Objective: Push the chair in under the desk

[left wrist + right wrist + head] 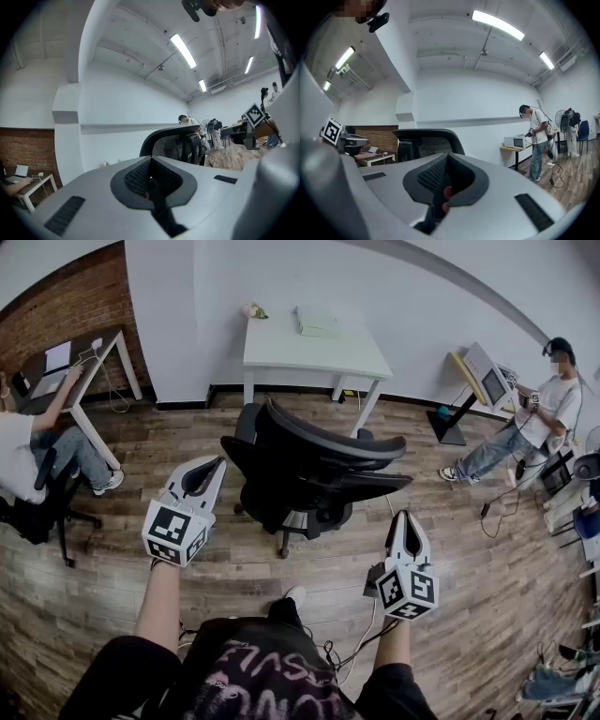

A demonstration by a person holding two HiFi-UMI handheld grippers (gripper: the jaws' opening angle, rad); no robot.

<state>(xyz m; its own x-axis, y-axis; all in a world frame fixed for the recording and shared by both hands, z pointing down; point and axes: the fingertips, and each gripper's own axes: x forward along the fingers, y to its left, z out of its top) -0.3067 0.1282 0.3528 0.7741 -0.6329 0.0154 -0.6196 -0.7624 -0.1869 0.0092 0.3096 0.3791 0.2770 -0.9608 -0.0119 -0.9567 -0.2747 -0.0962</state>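
Note:
A black mesh office chair [309, 470] stands on the wooden floor, its back towards me and its seat facing the white desk [314, 352] by the far wall. A stretch of floor separates chair and desk. My left gripper [217, 462] is shut and empty, its tip close to the chair's left side. My right gripper [404, 516] is shut and empty too, just right of the chair and nearer to me. The chair's backrest [173, 140] rises beyond the closed left gripper [150, 180] in its own view. It also shows as a backrest [426, 140] behind the right gripper [447, 176].
A white box [317, 322] lies on the desk. A seated person [28, 456] works at a table on the left. Another person [534, 418] sits at the right beside a screen on a stand [483, 376]. Cables [375, 634] trail on the floor near my feet.

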